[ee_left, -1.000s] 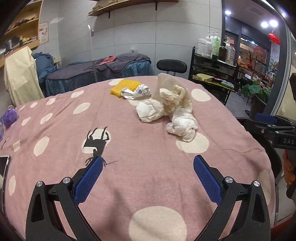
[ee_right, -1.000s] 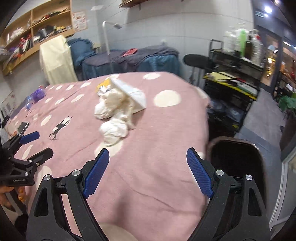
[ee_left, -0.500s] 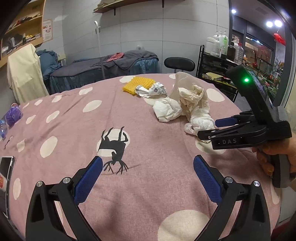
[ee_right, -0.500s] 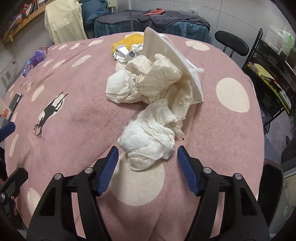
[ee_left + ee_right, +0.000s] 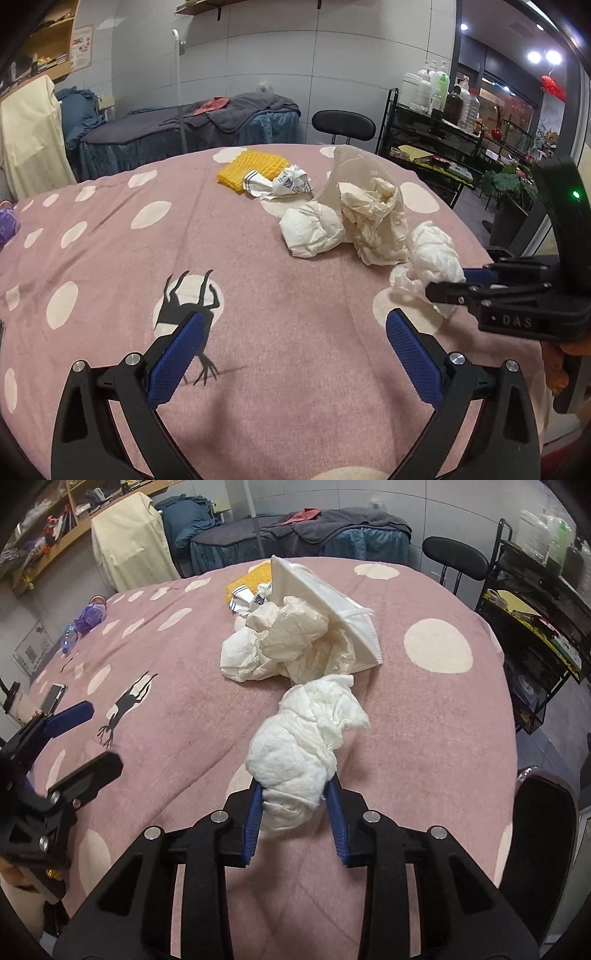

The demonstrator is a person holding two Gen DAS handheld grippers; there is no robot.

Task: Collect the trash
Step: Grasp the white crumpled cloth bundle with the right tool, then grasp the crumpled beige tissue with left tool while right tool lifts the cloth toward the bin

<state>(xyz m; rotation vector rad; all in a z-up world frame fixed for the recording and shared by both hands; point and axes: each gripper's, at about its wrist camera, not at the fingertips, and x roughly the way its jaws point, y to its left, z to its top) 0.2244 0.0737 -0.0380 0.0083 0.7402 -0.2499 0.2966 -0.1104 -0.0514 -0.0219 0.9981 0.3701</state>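
Between my right tongs (image 5: 294, 814) sits one crumpled white tissue wad (image 5: 303, 749); the jaws are closing and both blue pads already press its sides on the pink spotted counter (image 5: 424, 738). Just beyond it I count three more pieces bunched together: one cream paper wad (image 5: 299, 642), one white wad (image 5: 238, 657) and one white face mask (image 5: 317, 590). Farther off lie one printed wrapper (image 5: 284, 182) and one yellow mesh piece (image 5: 251, 168). My left tongs (image 5: 295, 354) hover spread wide, gripping nothing, with a deer print (image 5: 188, 295) just ahead.
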